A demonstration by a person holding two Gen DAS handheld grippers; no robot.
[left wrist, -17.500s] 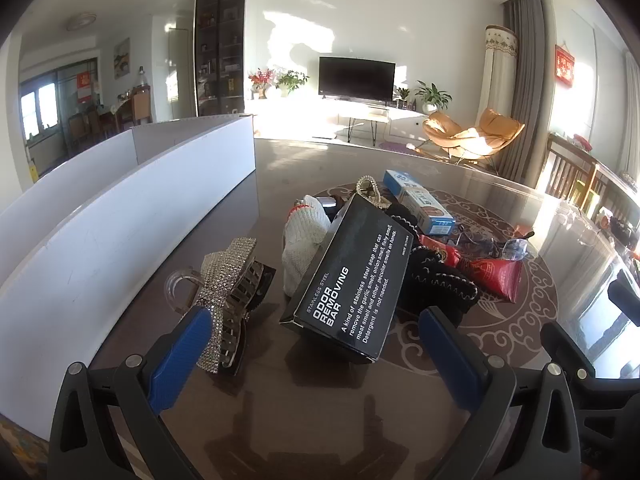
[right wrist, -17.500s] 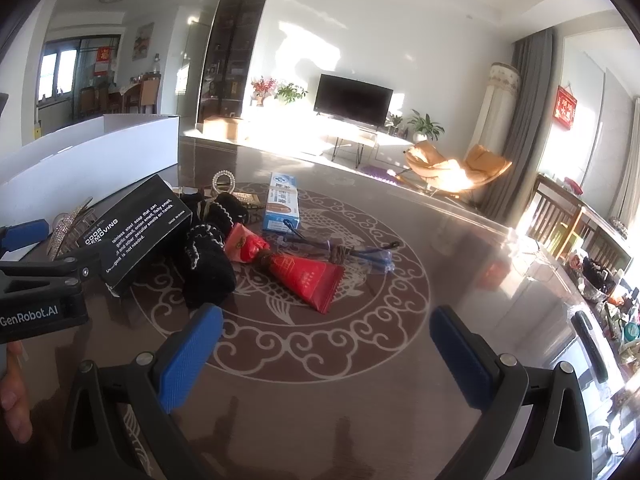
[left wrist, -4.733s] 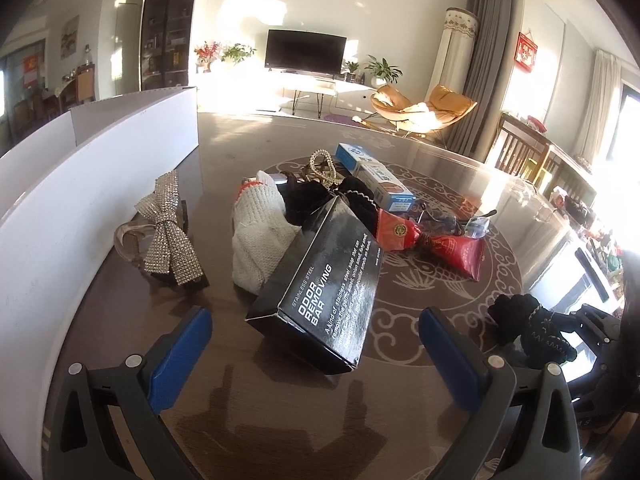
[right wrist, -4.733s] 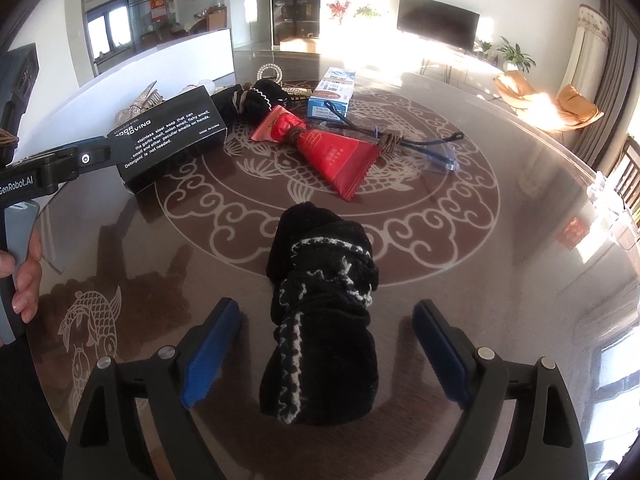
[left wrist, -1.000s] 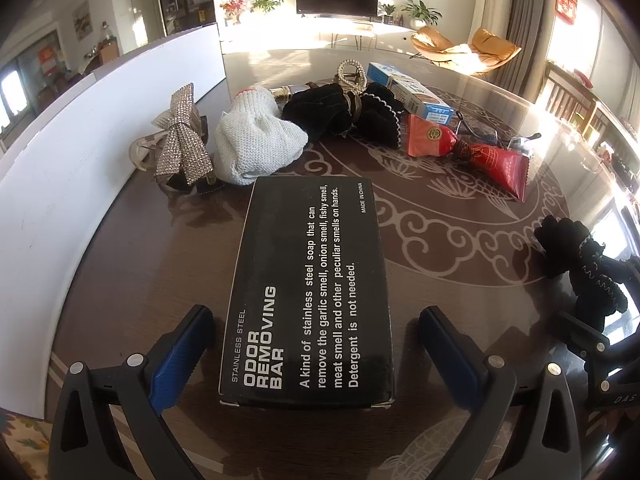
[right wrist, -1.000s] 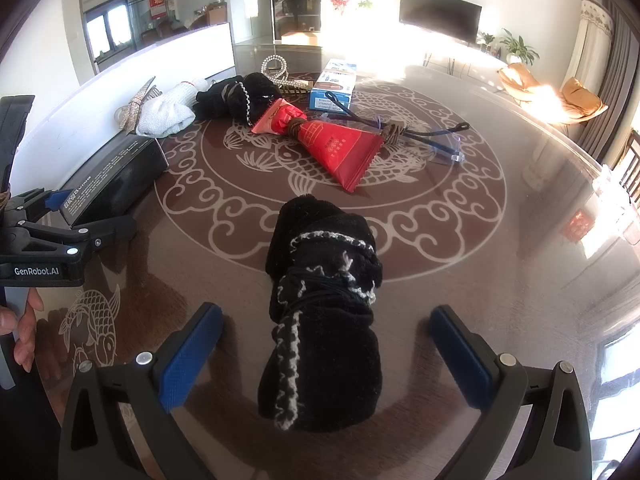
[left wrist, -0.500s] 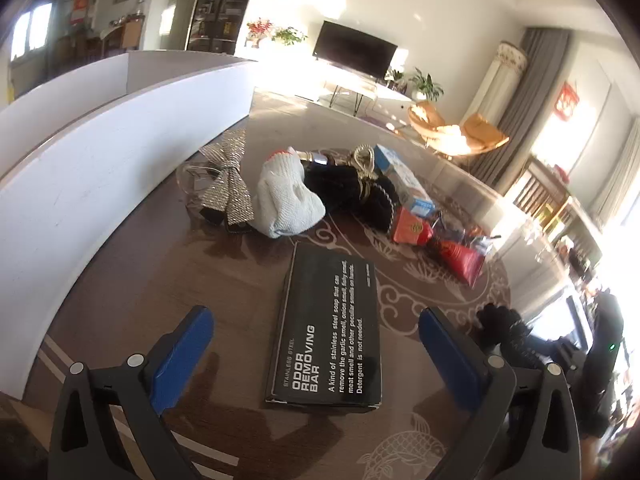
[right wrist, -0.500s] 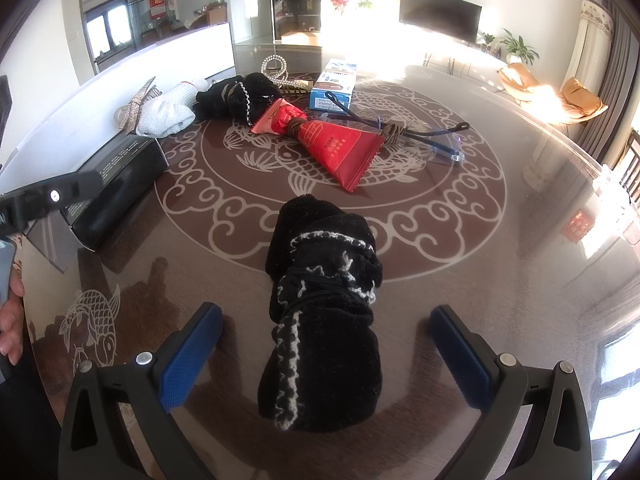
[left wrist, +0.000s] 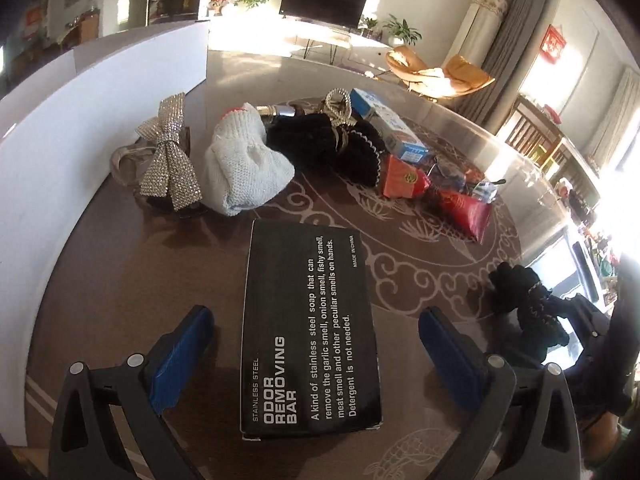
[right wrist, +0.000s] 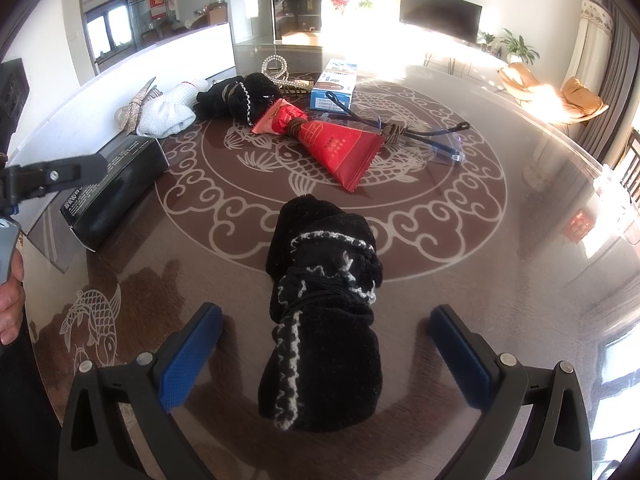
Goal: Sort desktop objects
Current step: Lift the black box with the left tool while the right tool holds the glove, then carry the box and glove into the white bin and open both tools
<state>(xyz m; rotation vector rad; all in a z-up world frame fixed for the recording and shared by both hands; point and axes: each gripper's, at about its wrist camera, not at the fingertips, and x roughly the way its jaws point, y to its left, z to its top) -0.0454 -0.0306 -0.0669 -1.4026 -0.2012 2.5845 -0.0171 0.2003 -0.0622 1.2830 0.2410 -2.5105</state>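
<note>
Between your left gripper (left wrist: 316, 344) fingers lies the black box (left wrist: 308, 332), flat on the table (left wrist: 120, 264), label up; jaws spread wide, neither pad touching it. Beyond the box: white glove (left wrist: 244, 168), with the glitter bow (left wrist: 168, 156) to its left by the white board (left wrist: 60, 128). Past the glove, a dark cloth bundle (left wrist: 320, 140), then the blue-white carton (left wrist: 390, 124). Right of the box, well apart, the red packet (left wrist: 460, 204). Your right gripper (right wrist: 326, 348) also has its jaws spread, straddling the black sock roll (right wrist: 324, 320) without contact; that roll lies far right of the box.
</note>
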